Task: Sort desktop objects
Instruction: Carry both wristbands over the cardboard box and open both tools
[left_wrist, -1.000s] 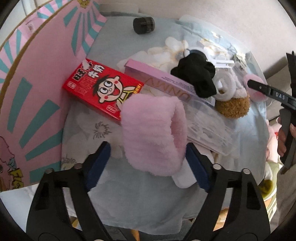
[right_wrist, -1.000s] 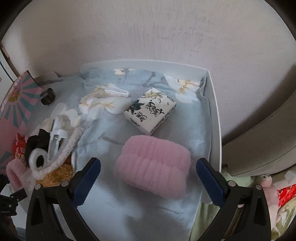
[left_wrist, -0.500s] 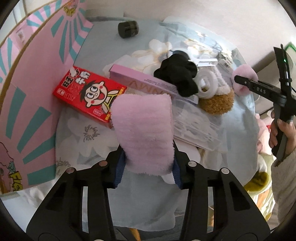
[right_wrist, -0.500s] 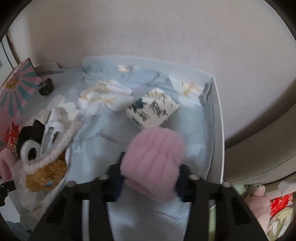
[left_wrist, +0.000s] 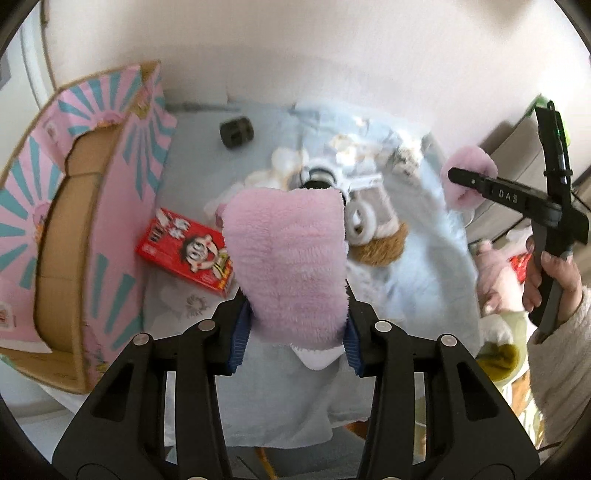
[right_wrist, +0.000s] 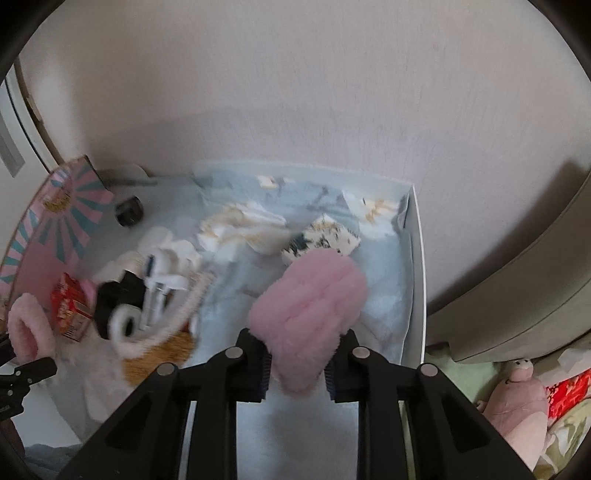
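Both grippers are up off the cloth now! The left gripper (left_wrist: 293, 332) has its jaws squeezed in on a fluffy pink wristband (left_wrist: 288, 262), which stands tall between the blue pads (left_wrist: 239, 338) and blocks the view straight ahead. A second ago those jaws stood wide apart around it; half a second ago they had only just clamped, low over the clutter. Now the camera is raised and tipped back, so the wall fills the top of the view.

Beyond the left jaw lies the red snack box (left_wrist: 188, 251), and further left the pink-and-teal cardboard box (left_wrist: 74, 206) now shows its open brown inside. Ahead of the jaws, the small black cap (left_wrist: 236, 132) sits on the blue floral cloth (left_wrist: 417, 266).

Over to the right gripper (right_wrist: 297, 363): jaws pinched tight on a second pink wristband (right_wrist: 310, 314), which leans forward and to the right above the cloth. A second ago it lay flat between open jaws. Just beyond it sits the patterned tissue pack (right_wrist: 321, 240), and to the left of the jaws the heap of hair ties (right_wrist: 122, 310) looks blurred.
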